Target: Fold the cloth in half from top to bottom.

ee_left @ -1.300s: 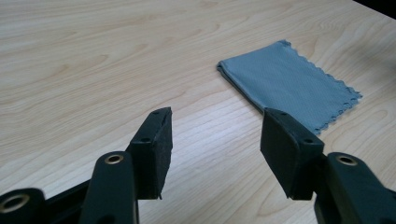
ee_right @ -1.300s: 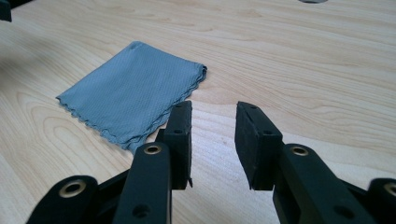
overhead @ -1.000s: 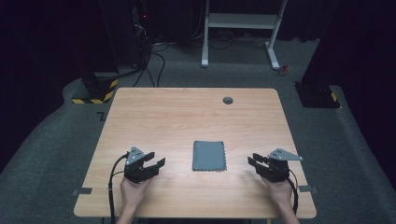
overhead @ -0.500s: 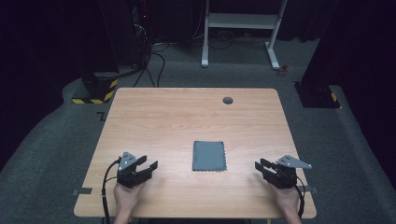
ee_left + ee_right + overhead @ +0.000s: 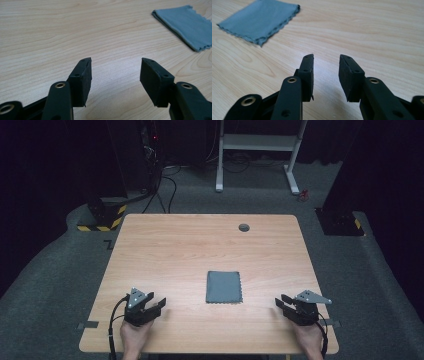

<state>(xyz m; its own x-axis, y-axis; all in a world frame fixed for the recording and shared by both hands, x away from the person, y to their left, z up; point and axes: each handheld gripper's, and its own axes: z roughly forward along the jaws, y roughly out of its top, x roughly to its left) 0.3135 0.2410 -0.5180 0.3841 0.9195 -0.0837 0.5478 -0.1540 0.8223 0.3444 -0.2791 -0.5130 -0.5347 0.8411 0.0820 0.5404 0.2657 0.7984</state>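
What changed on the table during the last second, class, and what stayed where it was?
Both grippers drew back toward the person's edge of the table. The left gripper slid toward the near left corner and the right gripper toward the near right, widening the gap between them. Both are open and empty; nothing was grasped or released. The folded grey cloth stayed flat in place.

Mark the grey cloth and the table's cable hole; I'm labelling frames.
grey cloth [image 5: 224, 287], high view, middle of its top face.
cable hole [image 5: 244, 227], high view, centre of the dark round opening.

L gripper [image 5: 159, 304] & R gripper [image 5: 280, 302]: jaws apart, nothing held, low.
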